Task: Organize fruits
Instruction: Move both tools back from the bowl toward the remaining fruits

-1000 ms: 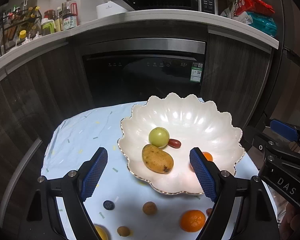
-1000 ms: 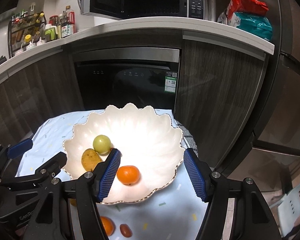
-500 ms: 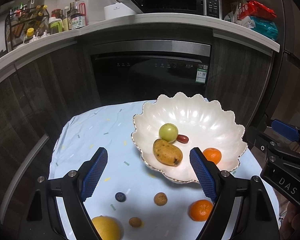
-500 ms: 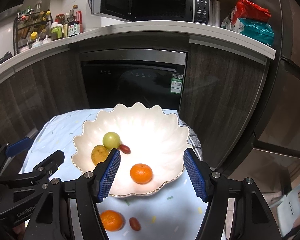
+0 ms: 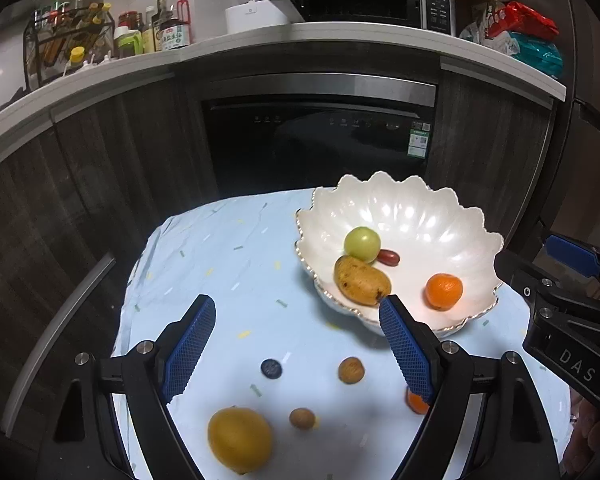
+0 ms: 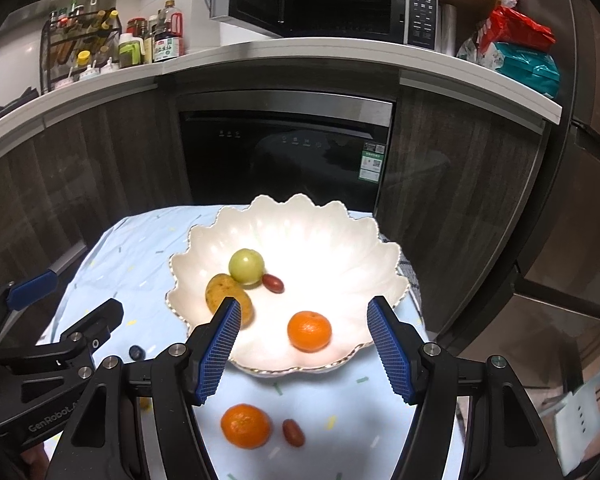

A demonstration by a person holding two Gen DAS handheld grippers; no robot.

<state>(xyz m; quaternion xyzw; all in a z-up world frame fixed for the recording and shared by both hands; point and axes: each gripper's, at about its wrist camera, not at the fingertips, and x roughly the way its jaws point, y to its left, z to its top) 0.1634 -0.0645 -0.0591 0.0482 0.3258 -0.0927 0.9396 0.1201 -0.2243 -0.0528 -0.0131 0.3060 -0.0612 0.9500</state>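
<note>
My left claw (image 5: 296,344) is spread wide and empty over the table (image 5: 220,264), with a yellow citrus (image 5: 239,439) and small fruits loose below. The bowl (image 5: 400,208) already holds four. My right claw (image 6: 302,346) gapes empty too; the loose orange (image 6: 245,426) looks like my next pickup.

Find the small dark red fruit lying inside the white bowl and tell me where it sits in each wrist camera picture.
Left wrist view: the dark red fruit lies right of centre, just right of the green fruit, above the mango.
Right wrist view: it lies near centre, just lower right of the green fruit.
Shared landmark: the scalloped white bowl.
</note>
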